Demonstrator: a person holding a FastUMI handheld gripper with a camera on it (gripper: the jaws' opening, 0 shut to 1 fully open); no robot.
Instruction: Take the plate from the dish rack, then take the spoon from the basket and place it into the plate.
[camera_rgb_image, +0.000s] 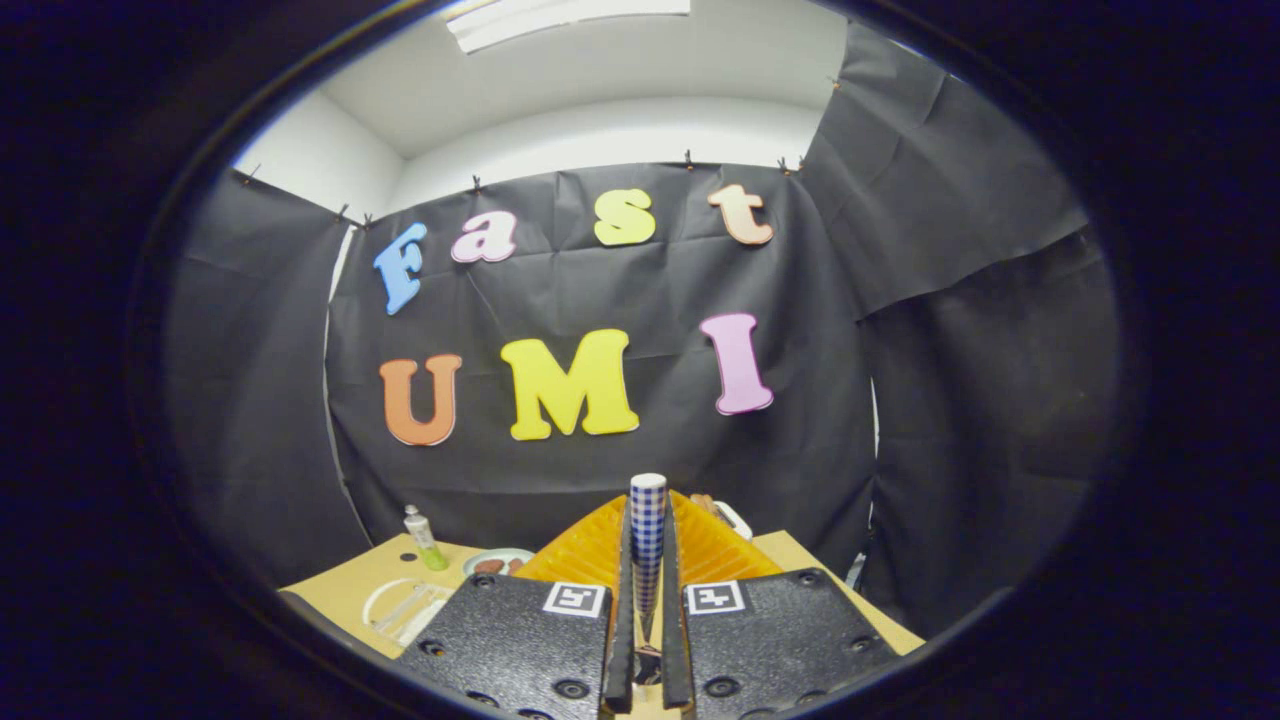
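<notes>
My gripper (647, 560) is shut on a spoon (648, 510) with a blue-and-white checked handle. The handle stands upright between the two fingers (620, 640) and its rounded end pokes up above the tips. The spoon's bowl is hidden down between the fingers. Right behind the spoon sits the orange ribbed basket (710, 550), partly covered by the gripper body. A pale round plate (404, 604) lies flat on the tan table (345, 585), to the left of the fingers and lower than the spoon.
A small squeeze bottle with a green bottom (424, 538) stands at the table's far left. Beside it lies a small dish with brown pieces (497, 563). A white object (737, 519) peeks out behind the basket's right side. Black cloth walls close the booth.
</notes>
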